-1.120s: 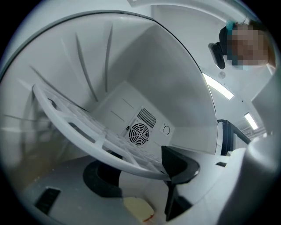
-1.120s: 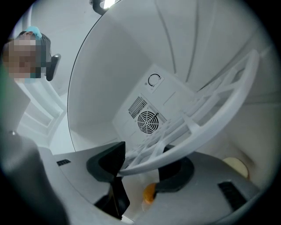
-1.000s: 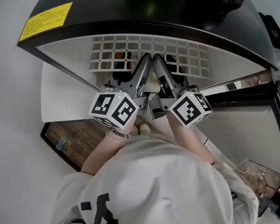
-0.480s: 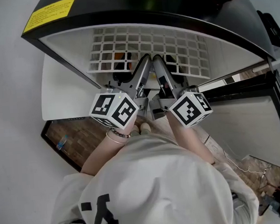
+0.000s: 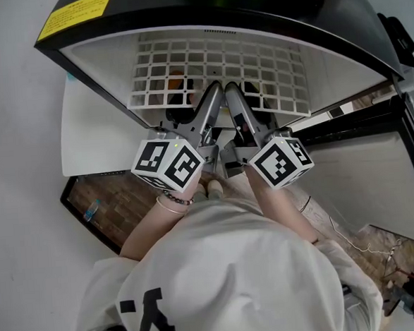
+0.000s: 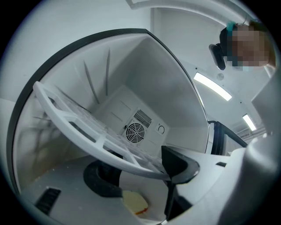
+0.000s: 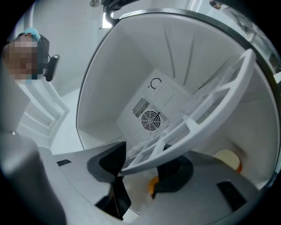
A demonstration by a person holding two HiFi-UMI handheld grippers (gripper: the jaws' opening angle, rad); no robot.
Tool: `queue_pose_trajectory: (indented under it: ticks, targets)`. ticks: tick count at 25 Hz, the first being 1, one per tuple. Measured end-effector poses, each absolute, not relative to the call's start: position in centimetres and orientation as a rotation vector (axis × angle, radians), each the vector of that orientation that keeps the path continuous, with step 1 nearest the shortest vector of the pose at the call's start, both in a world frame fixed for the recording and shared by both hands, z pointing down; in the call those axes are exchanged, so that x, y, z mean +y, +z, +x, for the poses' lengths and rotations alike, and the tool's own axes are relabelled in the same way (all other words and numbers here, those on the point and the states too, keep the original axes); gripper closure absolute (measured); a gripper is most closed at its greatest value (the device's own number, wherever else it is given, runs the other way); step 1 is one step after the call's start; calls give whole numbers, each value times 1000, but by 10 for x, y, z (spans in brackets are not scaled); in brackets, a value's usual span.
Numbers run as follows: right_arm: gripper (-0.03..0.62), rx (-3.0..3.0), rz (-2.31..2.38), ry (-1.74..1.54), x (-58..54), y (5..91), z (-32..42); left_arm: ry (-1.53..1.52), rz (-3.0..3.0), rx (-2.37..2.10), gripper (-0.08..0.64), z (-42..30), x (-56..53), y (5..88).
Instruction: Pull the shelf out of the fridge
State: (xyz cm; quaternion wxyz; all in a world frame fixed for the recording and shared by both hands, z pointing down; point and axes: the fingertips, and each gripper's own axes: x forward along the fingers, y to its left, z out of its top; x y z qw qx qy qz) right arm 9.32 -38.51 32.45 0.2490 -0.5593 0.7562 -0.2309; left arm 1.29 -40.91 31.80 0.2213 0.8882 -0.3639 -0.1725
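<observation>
Showing a person at an open fridge (image 5: 182,14), with both grippers reaching side by side into its white compartment. The left gripper (image 5: 214,90) is clamped on the near rail of the white grid shelf (image 5: 221,65), and the rail passes between its two dark pads. The right gripper (image 5: 233,90), just beside it, pinches the same rail in the same way. The shelf lies inside the compartment with its near edge toward the opening, held at mid-edge. A pale yellow item (image 6: 135,202) sits below it on the compartment floor. A round fan grille (image 7: 151,119) marks the far wall.
</observation>
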Motion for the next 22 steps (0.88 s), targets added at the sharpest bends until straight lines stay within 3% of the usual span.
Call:
queue_pose_trajectory:
  ticks: [22]
  targets:
    - [394, 1977, -1541, -605, -359, 325, 87, -516, 2478, -957, 291, 5, -386, 318]
